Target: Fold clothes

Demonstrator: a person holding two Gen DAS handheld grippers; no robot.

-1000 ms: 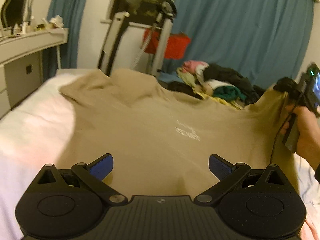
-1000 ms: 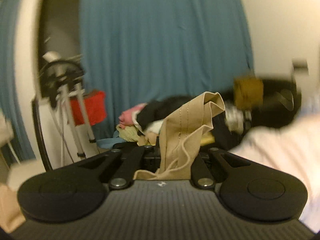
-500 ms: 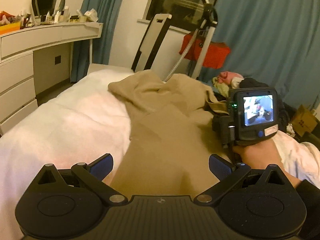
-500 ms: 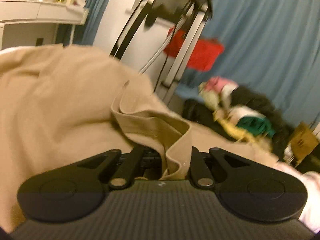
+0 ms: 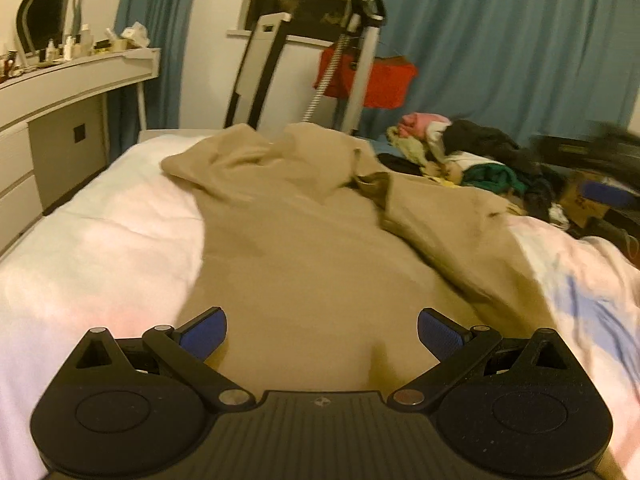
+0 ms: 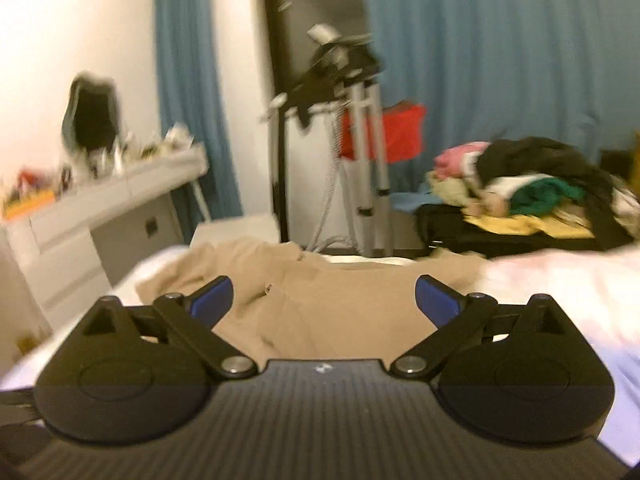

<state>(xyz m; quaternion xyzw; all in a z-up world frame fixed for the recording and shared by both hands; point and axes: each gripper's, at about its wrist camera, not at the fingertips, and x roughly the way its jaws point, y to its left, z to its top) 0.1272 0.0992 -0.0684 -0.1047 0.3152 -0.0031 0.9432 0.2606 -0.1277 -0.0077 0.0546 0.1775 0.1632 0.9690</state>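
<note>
The right hand-held gripper [image 6: 324,300] has released the tan garment [image 5: 320,256] and gapes wide, like the left hand-held gripper [image 5: 322,334].

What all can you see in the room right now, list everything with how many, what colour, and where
tan garment: one, beige, spread crumpled on the bed with its right side folded over
bed: one, white cover, beneath the garment
clothes pile: one heap, pink, black, green, yellow and white, beyond the bed's far right corner
curtains: blue, along the back wall
red item: one, red, behind the silver stand; what it is I cannot tell
silver stand: one, silver and black, past the foot of the bed
dresser: one, white, left of the bed, small items on top
mirror: one, dark frame, on the dresser
left gripper: one, black with blue pads, open over the garment
right gripper: one, same colours, open, empty
</note>
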